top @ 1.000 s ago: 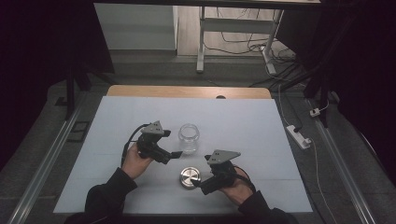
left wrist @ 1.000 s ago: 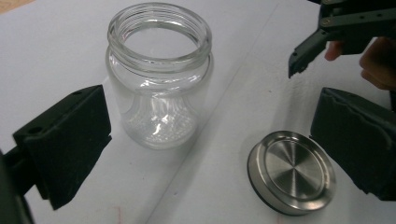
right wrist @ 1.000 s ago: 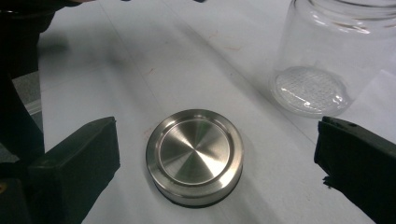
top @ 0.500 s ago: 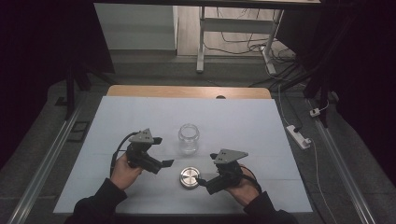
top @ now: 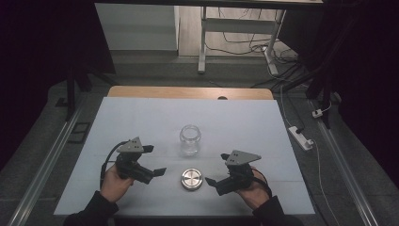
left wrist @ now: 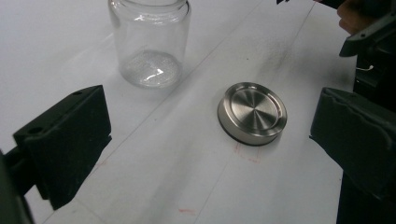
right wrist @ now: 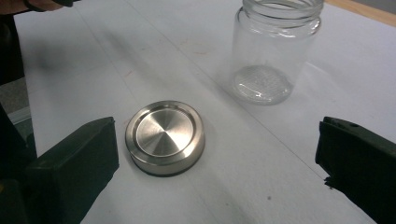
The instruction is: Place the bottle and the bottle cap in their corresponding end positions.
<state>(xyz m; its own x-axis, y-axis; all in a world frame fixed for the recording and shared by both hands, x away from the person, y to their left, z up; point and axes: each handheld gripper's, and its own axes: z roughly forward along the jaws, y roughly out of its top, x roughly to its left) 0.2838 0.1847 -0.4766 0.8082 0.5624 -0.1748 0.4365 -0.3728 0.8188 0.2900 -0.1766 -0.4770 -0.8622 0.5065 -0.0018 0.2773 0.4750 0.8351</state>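
Observation:
An empty clear glass jar [top: 190,140] stands upright without a lid at the middle of the white table. A round brushed-metal lid [top: 191,179] lies flat just in front of it. My left gripper [top: 155,160] is open to the left of the lid, with its jaws pointing at it. My right gripper [top: 216,168] is open to the lid's right. The left gripper view has the lid [left wrist: 252,112] and jar [left wrist: 149,42] ahead of the wide-spread left gripper [left wrist: 212,135]. From the right gripper view, the lid [right wrist: 165,136] and jar [right wrist: 275,51] lie beyond the open right gripper [right wrist: 217,149].
The white sheet [top: 141,117] covers the table, and a strip of wood [top: 188,92] shows at its far edge. A white power strip [top: 301,137] lies on the floor at the right. Metal rails [top: 42,174] run along both sides of the table.
My left gripper has drawn back from beside the jar, toward the front edge and to the left. The right gripper has shifted slightly right. Jar and lid have not moved.

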